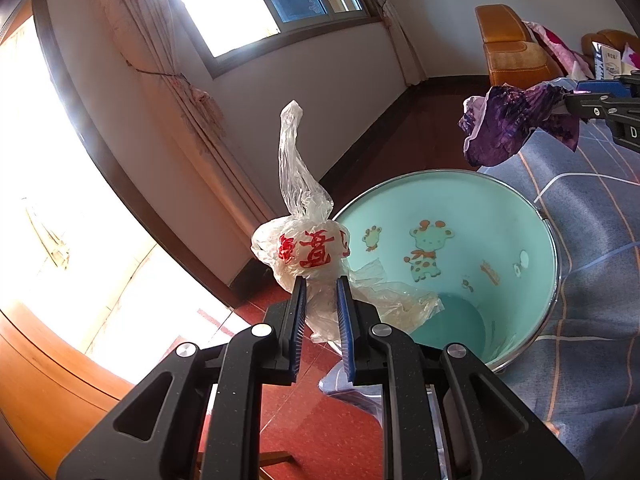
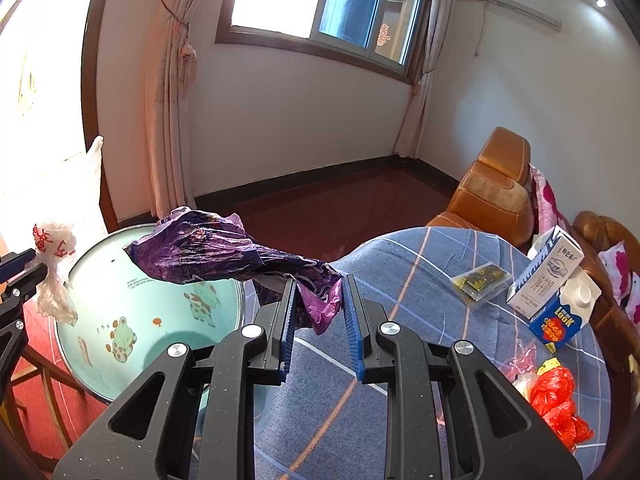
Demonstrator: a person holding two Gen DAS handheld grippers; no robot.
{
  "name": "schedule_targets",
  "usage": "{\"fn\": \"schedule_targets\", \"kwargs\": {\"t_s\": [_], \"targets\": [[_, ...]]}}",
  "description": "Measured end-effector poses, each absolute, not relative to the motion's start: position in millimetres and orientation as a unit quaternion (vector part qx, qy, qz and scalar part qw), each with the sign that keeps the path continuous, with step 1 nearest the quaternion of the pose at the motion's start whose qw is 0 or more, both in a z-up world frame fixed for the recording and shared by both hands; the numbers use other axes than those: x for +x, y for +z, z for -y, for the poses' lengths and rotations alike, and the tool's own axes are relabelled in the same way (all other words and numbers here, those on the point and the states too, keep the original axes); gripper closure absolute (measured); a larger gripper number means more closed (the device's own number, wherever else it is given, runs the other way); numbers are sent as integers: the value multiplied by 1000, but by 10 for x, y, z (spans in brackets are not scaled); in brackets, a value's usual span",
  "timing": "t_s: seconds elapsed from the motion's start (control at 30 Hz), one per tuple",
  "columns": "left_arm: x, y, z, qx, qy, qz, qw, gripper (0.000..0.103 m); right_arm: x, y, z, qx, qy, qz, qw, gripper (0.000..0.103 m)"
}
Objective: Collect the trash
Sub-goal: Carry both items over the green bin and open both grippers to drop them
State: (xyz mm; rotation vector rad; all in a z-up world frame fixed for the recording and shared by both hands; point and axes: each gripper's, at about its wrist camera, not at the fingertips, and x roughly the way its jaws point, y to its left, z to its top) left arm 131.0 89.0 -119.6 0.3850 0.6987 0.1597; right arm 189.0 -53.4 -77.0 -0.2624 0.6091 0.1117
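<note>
My left gripper is shut on a clear plastic bag with red print and holds it at the near rim of a mint-green trash bin with giraffe pictures. The bag also shows in the right wrist view. My right gripper is shut on a crumpled purple wrapper; the wrapper hangs over the bin beside the table edge. In the left wrist view the purple wrapper hangs above the bin's far side.
A round table with a blue plaid cloth holds a small yellow-black packet, a white carton, a blue carton, a red plastic bag and a pink wrapper. Orange sofas stand behind. The floor is red.
</note>
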Motion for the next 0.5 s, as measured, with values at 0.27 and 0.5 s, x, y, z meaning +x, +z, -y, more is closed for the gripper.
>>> {"fn": "schedule_targets", "kwargs": {"t_s": [0.27,0.5], "targets": [[1316,-1208,-887,185,76,-341,919,87,1902,-794,482,-133,59,-301,942,79],[1314,-1222,-873,184,72,-339,920,85,1907,-807,432,-135,64,-303,941,79]]}}
